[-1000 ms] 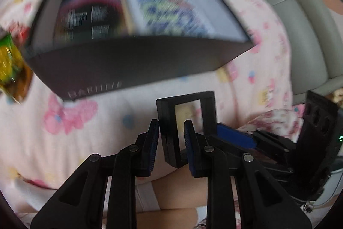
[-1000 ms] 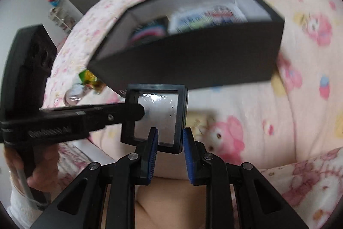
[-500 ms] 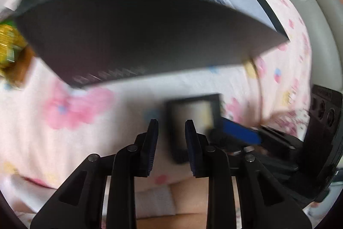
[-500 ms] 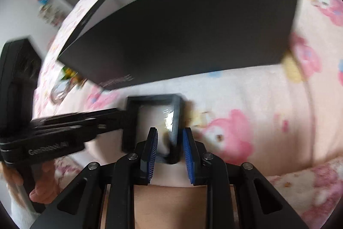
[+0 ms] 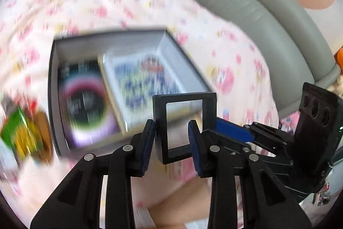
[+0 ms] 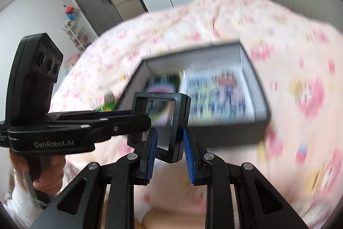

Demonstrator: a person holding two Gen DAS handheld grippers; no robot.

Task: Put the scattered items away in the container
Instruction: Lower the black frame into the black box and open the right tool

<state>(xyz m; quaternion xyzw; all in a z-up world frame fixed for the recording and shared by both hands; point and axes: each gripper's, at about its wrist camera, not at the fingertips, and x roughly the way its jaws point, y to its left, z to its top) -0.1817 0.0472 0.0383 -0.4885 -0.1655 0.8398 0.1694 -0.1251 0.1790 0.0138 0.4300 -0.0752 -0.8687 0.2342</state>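
Since the earlier frames, both cameras have risen, so the black box's interior shows again instead of mostly its dark front wall. Black square frame [image 5: 184,128] with a clear pane is held in the air in front of the box [image 5: 107,87], between the two tools. Right gripper [image 6: 169,151] pinches the frame by its lower corner, blue pads against both faces. Left gripper [image 5: 172,143] also clamps it, edge-on, seen in the right wrist view reaching in from the side. Inside the box lie a dark printed pack [image 5: 85,104] and a blue-patterned card [image 5: 141,87], both blurred. Green and yellow wrappers [image 5: 19,136] lie just beside the box on the pink patterned blanket [image 5: 231,61].
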